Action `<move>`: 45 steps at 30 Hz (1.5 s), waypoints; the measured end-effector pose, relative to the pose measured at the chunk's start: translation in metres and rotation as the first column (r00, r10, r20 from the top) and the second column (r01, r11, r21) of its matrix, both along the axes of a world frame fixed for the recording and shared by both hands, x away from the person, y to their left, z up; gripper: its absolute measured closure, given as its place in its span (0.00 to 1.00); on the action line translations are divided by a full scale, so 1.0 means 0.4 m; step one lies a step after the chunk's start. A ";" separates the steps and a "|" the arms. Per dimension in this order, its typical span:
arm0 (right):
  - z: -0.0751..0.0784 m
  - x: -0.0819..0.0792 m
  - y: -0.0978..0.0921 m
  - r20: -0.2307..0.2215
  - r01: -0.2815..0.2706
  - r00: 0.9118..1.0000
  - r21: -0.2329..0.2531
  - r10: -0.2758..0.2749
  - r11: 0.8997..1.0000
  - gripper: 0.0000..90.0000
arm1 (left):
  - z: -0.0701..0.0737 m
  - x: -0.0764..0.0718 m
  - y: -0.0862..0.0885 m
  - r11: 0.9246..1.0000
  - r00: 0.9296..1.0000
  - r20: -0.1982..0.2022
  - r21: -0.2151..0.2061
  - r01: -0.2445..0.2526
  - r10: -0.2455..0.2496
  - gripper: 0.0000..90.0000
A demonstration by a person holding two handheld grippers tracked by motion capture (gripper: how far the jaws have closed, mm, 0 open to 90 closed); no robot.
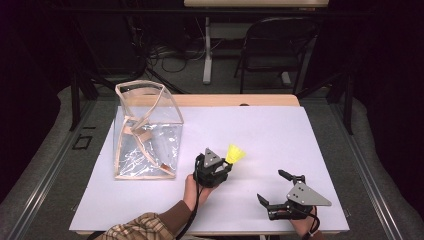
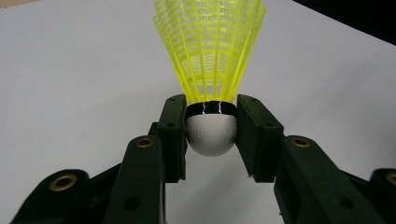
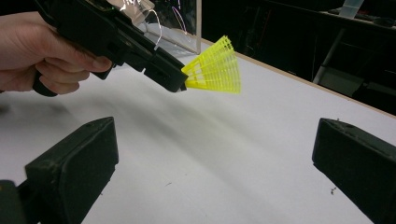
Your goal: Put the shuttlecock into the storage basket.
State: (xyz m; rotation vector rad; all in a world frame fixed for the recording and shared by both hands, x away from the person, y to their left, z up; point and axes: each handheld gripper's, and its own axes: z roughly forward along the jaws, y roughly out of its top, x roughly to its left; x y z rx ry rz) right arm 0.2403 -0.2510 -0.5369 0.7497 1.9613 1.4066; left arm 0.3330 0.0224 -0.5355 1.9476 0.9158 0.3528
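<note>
Yellow plastic shuttlecock (image 1: 235, 153) near the middle of the white table (image 1: 280, 135), pinched by the left gripper (image 1: 226, 162) and lifted clear of the surface, as seen in the right gripper view. Clamped at the white rounded cork base (image 2: 211, 135), one black pad on each side, just below the dark band; mesh skirt flaring away from the jaws toward 12 o'clock in the left gripper view. In the high view, skirt pointing toward about 1 o'clock from the left hand (image 1: 192, 187), with a plaid sleeve (image 1: 137, 227) entering from the bottom edge. Right gripper (image 1: 277, 187) at roughly 4 o'clock from the shuttlecock, well apart from it, jaws spread wide with nothing between them but bare tabletop; grey three-cornered plate (image 1: 307, 195) on top. In the right gripper view, shuttlecock (image 3: 215, 70) up at 12 o'clock between the two open pads, held out by the left gripper (image 3: 180, 83). Clear plastic bag (image 1: 147, 130) with tan trim and straps standing upright at about 9 to 10 o'clock from the shuttlecock, near but not touching, mouth open at the top. Black chair (image 1: 277, 45) beyond the far edge of the table.
</note>
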 end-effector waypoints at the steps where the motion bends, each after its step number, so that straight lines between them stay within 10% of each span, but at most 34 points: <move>1: 0.000 0.000 0.000 -0.001 0.000 1.000 -0.001 0.000 1.000 0.00 | 0.003 0.001 0.004 1.000 1.000 0.002 -0.002 -0.004 0.004 0.72; 45: -0.001 0.001 0.001 0.002 0.002 1.000 -0.004 -0.002 1.000 0.00 | 0.049 0.068 0.114 0.998 0.998 0.043 0.029 -0.056 0.054 0.72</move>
